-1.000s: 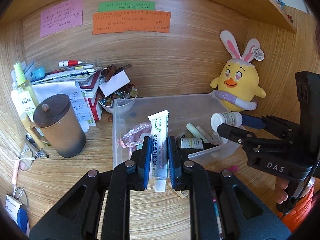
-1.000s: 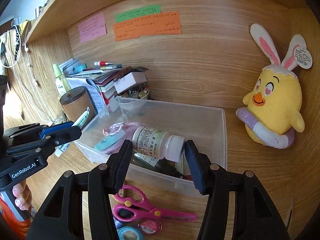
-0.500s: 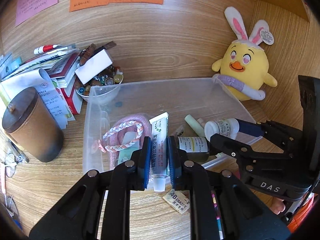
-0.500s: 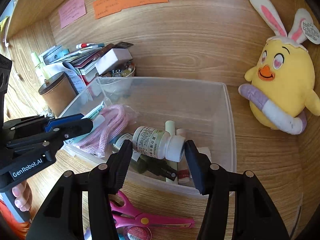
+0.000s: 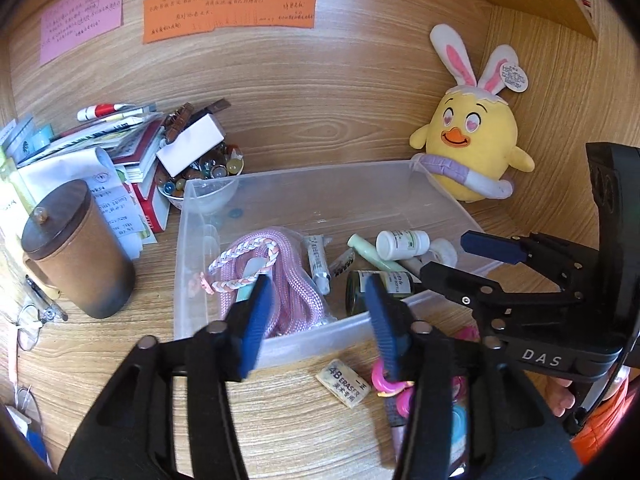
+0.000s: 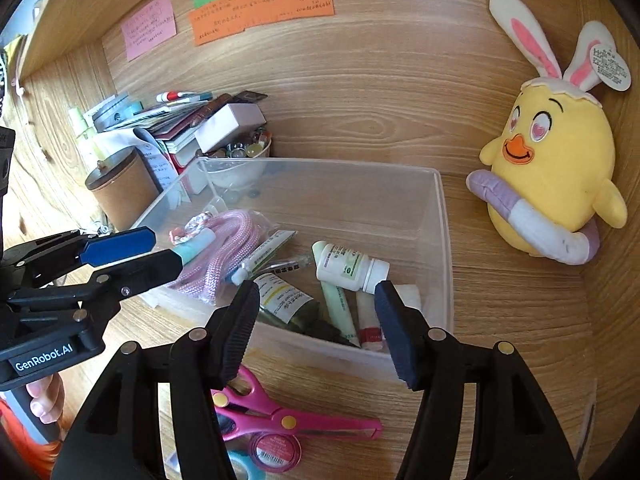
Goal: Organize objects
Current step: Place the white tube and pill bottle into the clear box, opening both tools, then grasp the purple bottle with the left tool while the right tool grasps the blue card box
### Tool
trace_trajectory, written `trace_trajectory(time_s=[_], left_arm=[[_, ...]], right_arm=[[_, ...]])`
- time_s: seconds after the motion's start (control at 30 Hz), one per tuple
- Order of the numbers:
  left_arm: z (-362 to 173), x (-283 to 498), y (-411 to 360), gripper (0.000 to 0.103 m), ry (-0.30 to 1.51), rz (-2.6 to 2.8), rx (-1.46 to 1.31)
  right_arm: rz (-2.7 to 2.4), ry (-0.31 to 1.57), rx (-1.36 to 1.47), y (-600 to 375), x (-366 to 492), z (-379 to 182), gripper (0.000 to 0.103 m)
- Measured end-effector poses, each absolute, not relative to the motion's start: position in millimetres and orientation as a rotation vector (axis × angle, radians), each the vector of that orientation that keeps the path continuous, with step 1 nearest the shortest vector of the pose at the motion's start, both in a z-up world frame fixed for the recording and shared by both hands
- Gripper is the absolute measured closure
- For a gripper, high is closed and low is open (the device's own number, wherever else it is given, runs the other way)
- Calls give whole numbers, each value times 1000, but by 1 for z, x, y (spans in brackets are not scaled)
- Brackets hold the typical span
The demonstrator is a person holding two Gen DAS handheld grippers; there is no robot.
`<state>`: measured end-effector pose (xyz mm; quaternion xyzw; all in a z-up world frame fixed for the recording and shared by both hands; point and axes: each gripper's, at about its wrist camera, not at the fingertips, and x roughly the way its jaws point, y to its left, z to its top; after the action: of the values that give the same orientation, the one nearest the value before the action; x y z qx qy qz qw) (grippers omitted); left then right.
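From my left claw, my jaws are spreading apart with nothing between the pads, poised over the near wall of the clear bin. Inside lie the pink rope, an ointment tube and a white pill bottle. On the desk just outside the near rim sits an eraser. A brown lidded cup stands close to the bin's left wall; the back of the bin floor is bare.

From my right claw, my jaws are also widening and hold nothing; the pill bottle rests on its side in the bin, just beyond my fingertips. Pink scissors lie on the desk by the near wall. A plush chick sits apart from the right rim, with open desk between.
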<state>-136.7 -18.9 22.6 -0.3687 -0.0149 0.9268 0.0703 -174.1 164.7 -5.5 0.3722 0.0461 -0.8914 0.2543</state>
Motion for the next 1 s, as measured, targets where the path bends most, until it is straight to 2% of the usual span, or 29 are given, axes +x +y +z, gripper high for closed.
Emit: trace_trajectory(time_s=[0.07, 0.13, 0.17, 0.27, 0.6, 0.77, 1.0], left_arm=[[26, -128, -18, 26, -31, 2813, -1087], [28, -119, -18, 16, -9, 2838, -1068], [29, -115, -17, 13, 4, 2847, -1058], [27, -103, -16, 9, 36, 2860, -1056], [-10, -71, -10, 9, 20, 2742, -1195], [-35, -67, 6, 30, 57, 2644, -1293], [-43, -71, 18, 35, 16, 2600, -1313]], right_arm=[[-2424, 134, 992, 168, -165, -2, 43], [-2424, 146, 981, 172, -155, 0, 42], [-2421, 149, 977, 175, -149, 0, 41], [-2422, 150, 966, 181, -133, -1, 29], [-2369, 215, 1007, 191, -74, -26, 29], [-2348, 237, 1017, 193, -47, -38, 29], [-2256, 247, 1079, 186, -24, -60, 28]])
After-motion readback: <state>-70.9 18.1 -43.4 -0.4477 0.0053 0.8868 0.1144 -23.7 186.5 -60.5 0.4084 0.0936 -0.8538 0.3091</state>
